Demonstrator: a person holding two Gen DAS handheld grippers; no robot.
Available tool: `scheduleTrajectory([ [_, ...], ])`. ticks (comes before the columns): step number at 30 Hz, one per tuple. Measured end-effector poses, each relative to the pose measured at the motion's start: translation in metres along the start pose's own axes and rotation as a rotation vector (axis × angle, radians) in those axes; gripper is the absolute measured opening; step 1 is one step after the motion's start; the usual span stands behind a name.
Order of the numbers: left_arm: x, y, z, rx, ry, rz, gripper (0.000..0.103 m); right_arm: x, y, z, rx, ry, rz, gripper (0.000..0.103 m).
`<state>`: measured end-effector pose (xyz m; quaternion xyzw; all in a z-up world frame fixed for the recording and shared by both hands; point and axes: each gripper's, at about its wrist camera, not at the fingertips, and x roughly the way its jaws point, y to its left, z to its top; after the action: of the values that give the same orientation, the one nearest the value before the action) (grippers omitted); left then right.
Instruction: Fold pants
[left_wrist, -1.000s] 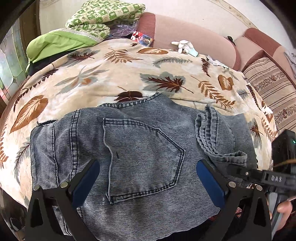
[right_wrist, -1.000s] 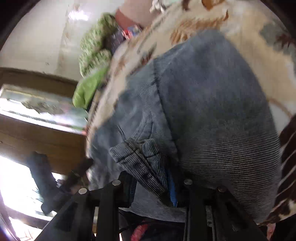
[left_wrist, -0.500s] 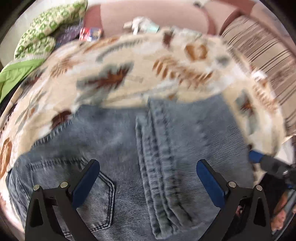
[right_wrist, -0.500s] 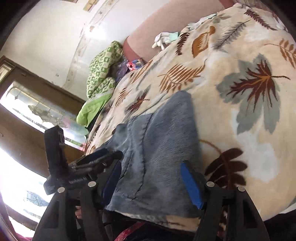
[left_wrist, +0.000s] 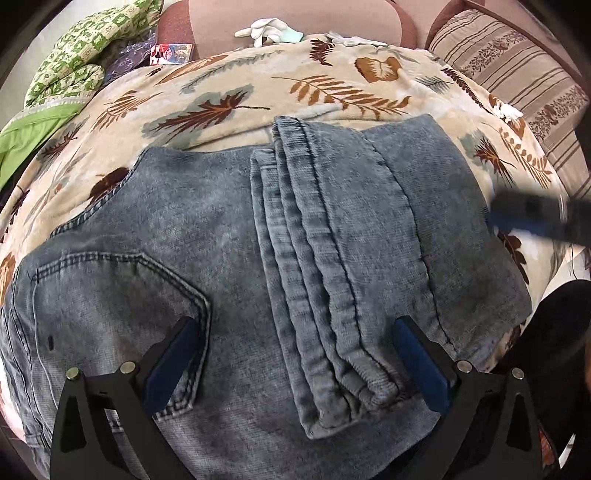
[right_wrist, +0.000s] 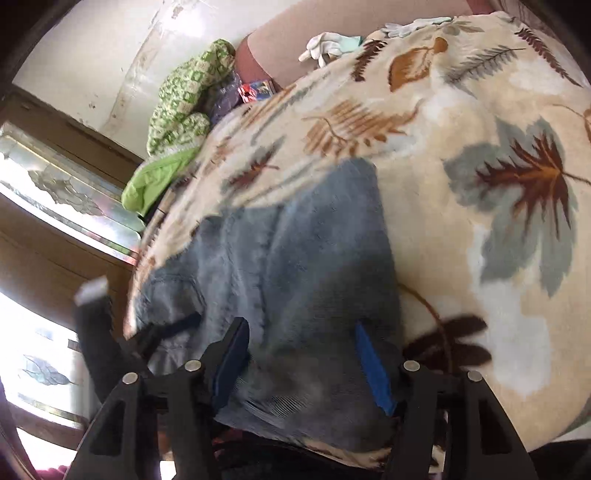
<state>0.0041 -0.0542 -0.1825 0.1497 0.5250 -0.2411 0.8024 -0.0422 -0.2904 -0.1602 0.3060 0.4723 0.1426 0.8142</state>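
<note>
Blue-grey jeans (left_wrist: 207, 236) lie folded on a leaf-print blanket (left_wrist: 258, 92). The legs are doubled back over the seat, and their stacked hems (left_wrist: 314, 258) run down the middle, with a back pocket (left_wrist: 110, 295) to the left. My left gripper (left_wrist: 295, 325) hovers open and wide over the hems, its pads clear of the cloth. The right gripper (left_wrist: 532, 218) shows as a blur at the jeans' right edge. In the right wrist view the right gripper (right_wrist: 301, 326) straddles the jeans' (right_wrist: 314, 251) near edge. Its jaws are closing, with denim between the pads but not pinched.
A green patterned quilt (left_wrist: 74, 62) and small packets sit at the back left. White gloves (left_wrist: 266, 29) lie against the pink sofa back (left_wrist: 295, 14), and a striped cushion (left_wrist: 517, 74) is at the right. A wooden window frame (right_wrist: 55, 184) stands left of the bed.
The left gripper slid right, from the pocket to over the folded hems. The right gripper let go of the bunched hem, opened, and drew back to the jeans' edge.
</note>
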Motion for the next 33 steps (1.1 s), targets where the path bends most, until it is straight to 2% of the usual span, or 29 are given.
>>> scheduleTrajectory([
  [4,-0.002,-0.007,-0.007,-0.002,0.002,-0.006,0.103,0.016,0.020,0.026,-0.055,-0.035,-0.030,0.063],
  [8,-0.001,-0.007,-0.010,-0.018,-0.004,-0.020,0.103,0.063,0.023,0.043,-0.079,0.064,-0.083,0.065],
  [11,-0.002,-0.008,-0.012,-0.028,-0.024,-0.018,0.103,0.073,0.021,0.051,-0.098,0.045,-0.024,0.067],
  [13,-0.005,-0.008,-0.013,-0.038,-0.033,-0.019,0.103,0.070,0.010,0.053,-0.056,0.047,0.033,0.067],
  [15,-0.010,-0.002,-0.012,-0.066,-0.031,-0.047,0.103,0.066,0.004,0.055,-0.014,0.048,0.072,0.067],
  [18,-0.024,0.019,-0.008,-0.159,-0.049,-0.104,0.097,0.059,0.004,0.054,0.008,0.032,0.100,0.067],
  [19,-0.030,0.025,-0.007,-0.180,-0.059,-0.086,0.097,0.055,0.005,0.053,0.006,0.028,0.105,0.067],
  [22,-0.051,0.043,-0.009,-0.202,-0.120,0.034,0.097,0.042,0.017,0.051,-0.026,-0.004,0.139,0.067],
  [25,-0.068,0.064,-0.018,-0.253,-0.149,0.078,0.097,0.034,0.034,0.046,-0.082,-0.027,0.196,0.067],
  [28,-0.067,0.088,-0.023,-0.299,-0.138,0.163,0.097,0.038,0.048,0.038,-0.129,0.005,0.228,0.067],
  [30,-0.061,0.101,-0.029,-0.336,-0.111,0.221,0.097,0.047,0.056,0.031,-0.154,0.034,0.207,0.067],
  [33,-0.045,0.113,-0.040,-0.382,-0.044,0.239,0.097,0.064,0.057,0.025,-0.152,0.094,0.165,0.067],
])
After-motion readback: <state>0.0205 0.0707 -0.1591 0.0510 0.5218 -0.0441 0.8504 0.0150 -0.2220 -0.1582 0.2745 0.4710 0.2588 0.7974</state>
